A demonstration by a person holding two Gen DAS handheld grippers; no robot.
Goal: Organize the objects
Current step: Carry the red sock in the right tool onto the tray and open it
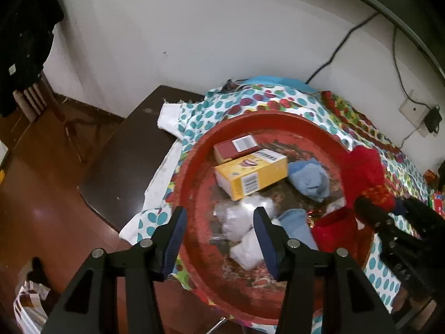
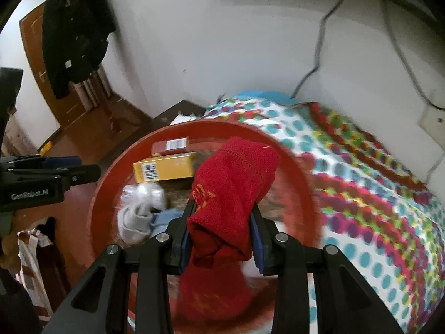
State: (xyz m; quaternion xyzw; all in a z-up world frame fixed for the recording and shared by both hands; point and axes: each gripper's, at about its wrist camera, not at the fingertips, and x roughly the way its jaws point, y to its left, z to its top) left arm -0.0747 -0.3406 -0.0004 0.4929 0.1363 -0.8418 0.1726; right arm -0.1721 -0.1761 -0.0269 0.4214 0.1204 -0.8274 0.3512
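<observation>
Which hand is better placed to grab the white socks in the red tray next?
Left. The left tool is open, empty, above the white socks in the red tray. The right tool is shut on a red sock.

dim, flat indoor light, strong fisheye bending at edges, perhaps motion blur across the spotted cloth (image 2: 370, 194)

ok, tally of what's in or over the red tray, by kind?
Boxes: 2, yellow box and red box
Blue socks: 2, and
White socks: 2, and
Red socks: 2, one in the tray, one held in the right hand-held gripper
Total: 8
</observation>
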